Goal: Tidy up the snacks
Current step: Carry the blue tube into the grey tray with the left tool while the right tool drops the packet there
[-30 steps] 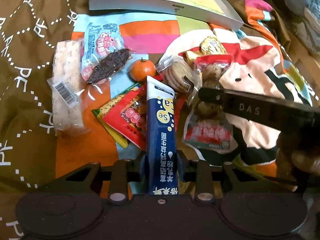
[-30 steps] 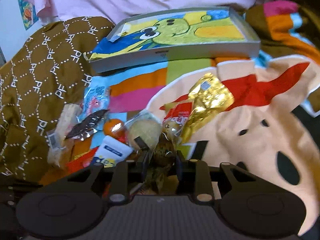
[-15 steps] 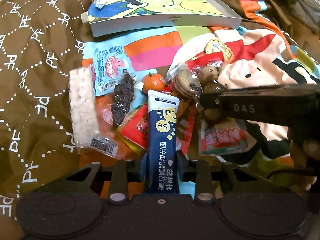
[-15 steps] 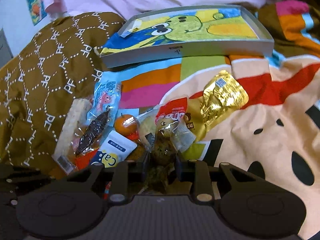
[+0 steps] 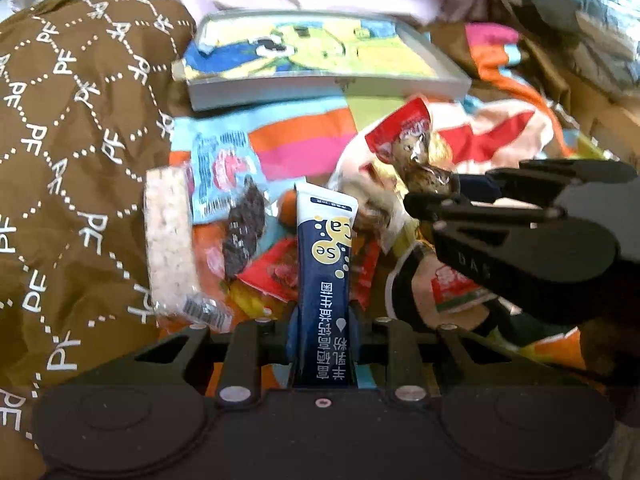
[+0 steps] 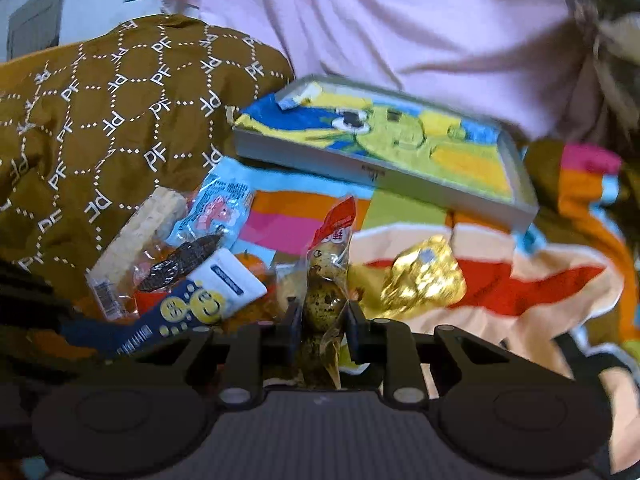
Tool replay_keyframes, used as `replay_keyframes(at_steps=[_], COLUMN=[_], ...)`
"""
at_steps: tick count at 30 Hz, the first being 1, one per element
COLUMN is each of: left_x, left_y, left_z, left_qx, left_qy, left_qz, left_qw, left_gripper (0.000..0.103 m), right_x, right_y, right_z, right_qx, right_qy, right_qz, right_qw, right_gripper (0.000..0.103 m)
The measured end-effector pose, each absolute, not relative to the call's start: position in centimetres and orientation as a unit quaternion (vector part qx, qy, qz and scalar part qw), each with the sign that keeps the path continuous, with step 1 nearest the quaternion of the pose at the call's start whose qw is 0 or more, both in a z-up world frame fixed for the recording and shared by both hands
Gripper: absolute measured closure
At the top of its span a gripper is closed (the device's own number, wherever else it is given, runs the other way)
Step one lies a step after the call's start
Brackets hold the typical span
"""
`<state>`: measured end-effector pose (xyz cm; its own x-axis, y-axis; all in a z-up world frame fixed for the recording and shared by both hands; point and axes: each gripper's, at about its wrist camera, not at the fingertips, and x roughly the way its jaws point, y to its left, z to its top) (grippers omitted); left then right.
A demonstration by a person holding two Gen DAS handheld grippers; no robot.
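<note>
My left gripper is shut on a dark blue stick sachet with a white top, held upright above the snack pile. My right gripper is shut on a clear packet of speckled quail eggs with a red top; from the left wrist view the same quail egg packet hangs at the right gripper's tips. The blue sachet also shows at lower left in the right wrist view. A shallow grey tray with a cartoon lining lies beyond the pile; its near wall faces me.
On the colourful blanket lie a rice-cracker bar, a light blue packet, a dark dried-fruit packet, a small orange, red packets and a gold foil packet. A brown patterned quilt rises at left, pink cloth behind.
Both grippers have lifted and tilted up with their packets. The quail egg packet has come off the pile and now hangs in the air; the tray sits lower in both views.
</note>
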<state>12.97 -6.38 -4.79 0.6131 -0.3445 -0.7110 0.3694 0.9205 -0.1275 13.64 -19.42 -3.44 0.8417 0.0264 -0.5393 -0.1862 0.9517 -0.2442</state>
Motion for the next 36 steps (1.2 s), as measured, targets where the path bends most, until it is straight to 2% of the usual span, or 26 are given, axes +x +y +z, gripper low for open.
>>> replay_keyframes(at_steps=[9,16,29,36], left_x=[13.5,17.1,26.7,33.3], left_y=[-5.6,-5.6,-10.1,-13.3], left_z=[-3.0,-0.7,3.4,4.4], left_qx=[-0.02,-0.037,-0.084,-0.089], left_qy=[0.346,0.318,0.247,0.229], left_qz=[-0.187,-0.162,-0.125,-0.116], left_qw=[0.919,0.933,0.957,0.962], left_gripper=[0.077,0.077,0.077,0.077], right_x=[12.6,13.6,19.6,25.4], right_y=[-19.1,-19.7,-25.5,-30.2], right_z=[-2.5,-1.2,1.8,2.7], right_qx=[-0.193,-0.198,-0.075,0.034], right_qy=[0.195,0.119,0.011,0.01], right_qz=[0.024,0.0,0.022,0.032], right_qw=[0.961,0.973,0.997,0.999], right_gripper=[0.078,0.078,0.077,0.077])
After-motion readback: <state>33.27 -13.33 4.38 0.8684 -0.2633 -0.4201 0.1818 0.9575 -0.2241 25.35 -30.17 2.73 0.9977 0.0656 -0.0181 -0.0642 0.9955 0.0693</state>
